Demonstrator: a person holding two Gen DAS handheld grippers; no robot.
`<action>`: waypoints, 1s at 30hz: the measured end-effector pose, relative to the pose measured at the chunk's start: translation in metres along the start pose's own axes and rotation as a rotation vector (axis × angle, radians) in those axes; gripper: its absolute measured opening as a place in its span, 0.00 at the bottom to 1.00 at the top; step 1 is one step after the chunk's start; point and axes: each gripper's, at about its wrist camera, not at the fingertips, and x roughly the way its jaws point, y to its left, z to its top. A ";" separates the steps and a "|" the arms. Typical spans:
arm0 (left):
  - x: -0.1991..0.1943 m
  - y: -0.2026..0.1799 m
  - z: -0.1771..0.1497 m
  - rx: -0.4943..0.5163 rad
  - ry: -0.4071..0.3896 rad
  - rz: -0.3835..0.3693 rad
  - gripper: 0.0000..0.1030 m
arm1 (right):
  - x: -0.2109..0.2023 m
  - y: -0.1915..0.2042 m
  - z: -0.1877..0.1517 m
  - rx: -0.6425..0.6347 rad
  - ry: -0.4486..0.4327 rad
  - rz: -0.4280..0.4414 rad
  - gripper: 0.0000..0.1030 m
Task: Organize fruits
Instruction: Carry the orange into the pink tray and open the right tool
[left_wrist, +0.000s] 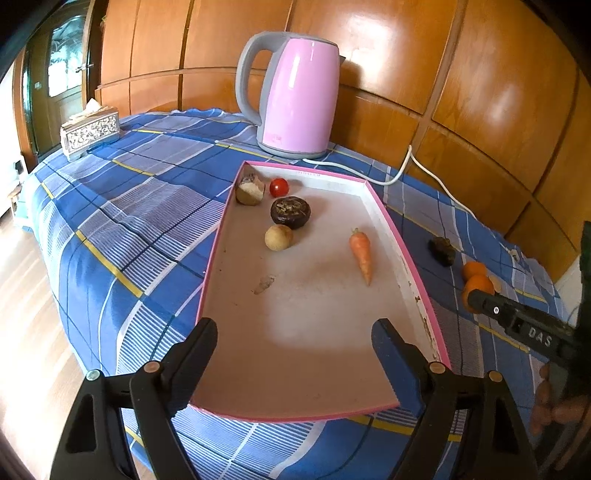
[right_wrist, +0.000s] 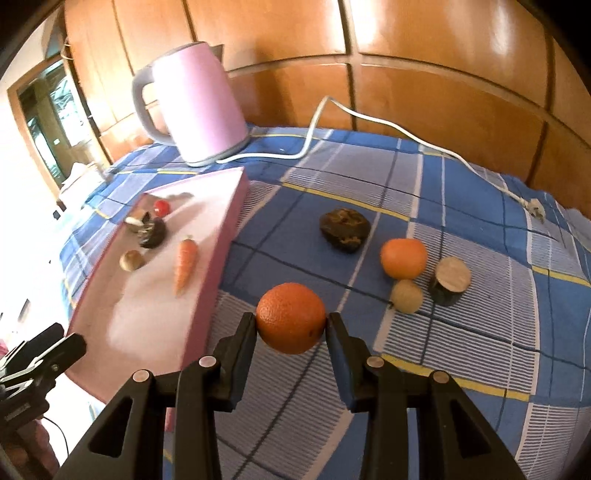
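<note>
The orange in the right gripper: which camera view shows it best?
The right wrist view. There the orange sits whole and near, held between the fingers of the right gripper. The left wrist view shows it only far off at the right edge, partly hidden behind that gripper.

Oranges: 2, one (right_wrist: 291, 317) near the fingers, one (right_wrist: 403, 257) further right. Carrot (left_wrist: 361, 253): 1. Tomato (left_wrist: 278, 187): 1. Small tan round fruits: 2, one (left_wrist: 279, 237) in the tray, one (right_wrist: 406, 296) on the cloth. Dark lumpy items: 2, (left_wrist: 290, 212) and (right_wrist: 345, 229). Cut pieces with a pale face: 2, (left_wrist: 250, 189) and (right_wrist: 449, 280). Tray (left_wrist: 406, 247): 1. Kettle (left_wrist: 297, 96): 1. Tissue box (left_wrist: 90, 131): 1.
</note>
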 end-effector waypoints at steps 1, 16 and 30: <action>0.000 0.001 0.000 -0.004 -0.001 0.000 0.84 | -0.001 0.002 -0.001 -0.005 -0.003 0.005 0.38; -0.005 0.035 0.010 -0.125 -0.049 0.080 0.86 | -0.003 0.060 0.005 -0.154 0.000 0.137 0.38; 0.001 0.037 0.008 -0.122 -0.024 0.083 0.86 | 0.027 0.094 0.005 -0.243 0.054 0.093 0.39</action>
